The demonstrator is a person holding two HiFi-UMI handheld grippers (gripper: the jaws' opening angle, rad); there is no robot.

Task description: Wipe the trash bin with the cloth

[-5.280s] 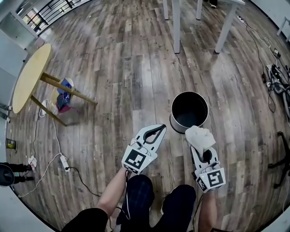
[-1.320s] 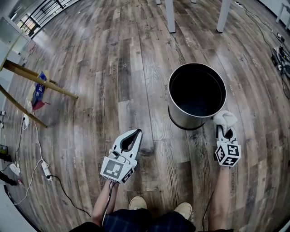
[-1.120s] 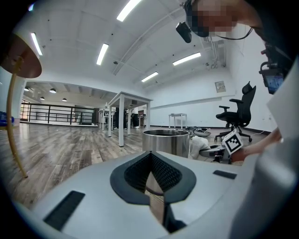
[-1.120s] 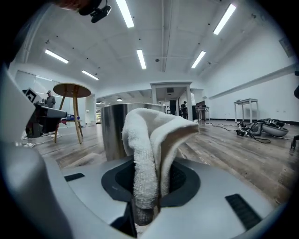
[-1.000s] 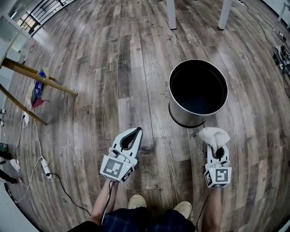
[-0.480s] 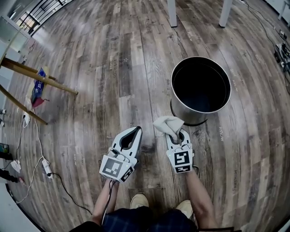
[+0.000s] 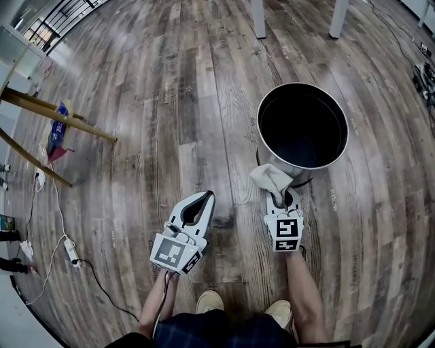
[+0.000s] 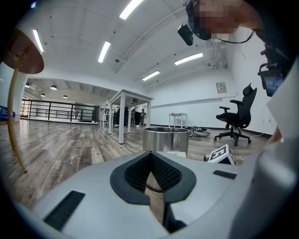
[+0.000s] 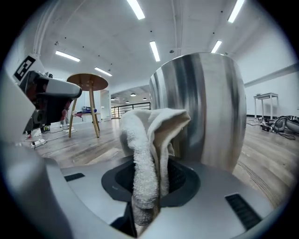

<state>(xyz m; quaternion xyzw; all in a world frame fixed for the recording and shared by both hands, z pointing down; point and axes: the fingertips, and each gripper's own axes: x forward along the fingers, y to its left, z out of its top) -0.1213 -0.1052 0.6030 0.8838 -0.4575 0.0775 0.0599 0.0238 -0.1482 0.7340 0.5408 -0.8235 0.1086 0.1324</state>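
Rightward along the foot of the trash bin (image 7: 326, 165) is where the right gripper (image 7: 288, 196) has slid in the last half second, while the left gripper (image 7: 206, 196) has stayed put. The right jaws are clamped on the cloth (image 7: 270, 178), a pale towel bunched upward between them. The bin's steel wall (image 9: 205, 107) stands straight ahead of these jaws, just behind the cloth (image 9: 149, 154). Whether towel and steel touch cannot be told. The left jaws are closed tip to tip with nothing held, and the bin (image 8: 166, 140) stands ahead of them and slightly right, well apart.

Everything stands on a floor of grey-brown wood planks (image 7: 190, 102) in a large white room with strip lights overhead. Far left of the left jaws, slanted wooden table legs (image 7: 61, 122) cross above a blue bag (image 7: 58, 132), and a power strip (image 7: 70, 251) lies on its cable. White table legs (image 7: 259, 17) stand beyond the bin. An office chair (image 8: 236, 116) stands right of the left jaws.

Inside, the bin is too dark to show its bottom. From above, the cloth hides the right jaw tips. Only the legs of the wooden table fit in the head view.
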